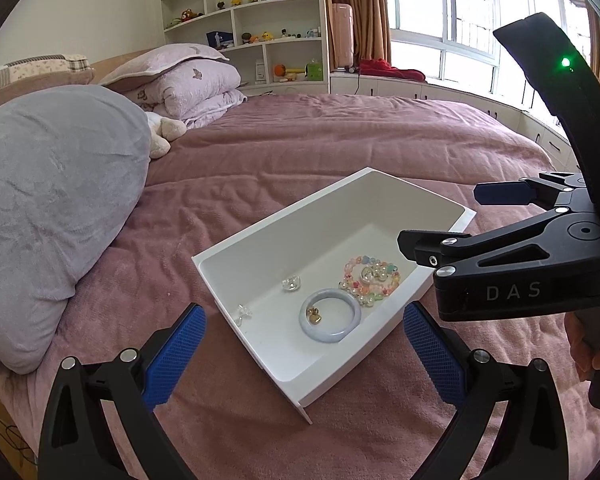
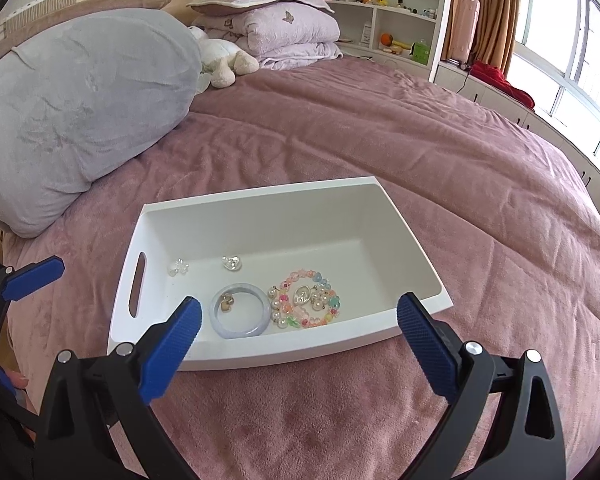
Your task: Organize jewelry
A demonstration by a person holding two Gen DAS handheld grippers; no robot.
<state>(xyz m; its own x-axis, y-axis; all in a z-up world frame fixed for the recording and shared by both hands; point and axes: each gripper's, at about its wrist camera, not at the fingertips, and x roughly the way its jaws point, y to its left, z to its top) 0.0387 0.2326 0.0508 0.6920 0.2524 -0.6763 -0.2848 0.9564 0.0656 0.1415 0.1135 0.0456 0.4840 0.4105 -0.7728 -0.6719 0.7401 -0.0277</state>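
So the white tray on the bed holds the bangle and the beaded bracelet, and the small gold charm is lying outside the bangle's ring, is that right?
Not quite: the gold charm lies inside the ring of the bangle, as the right wrist view shows. The rest holds: the bangle and the beaded bracelet are in the white tray on the bed.

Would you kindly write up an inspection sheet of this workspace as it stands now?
Surface: pink blanket on a bed.
Job's things: white tray holds lavender bangle ringing a gold charm, beaded bracelet, two clear charms.
Clutter: grey pillow, plush toy.
Grippers: left gripper and right gripper open, empty, near the tray.
Cables: cord by the window ledge.
Surroundings: toy shelves, windows.
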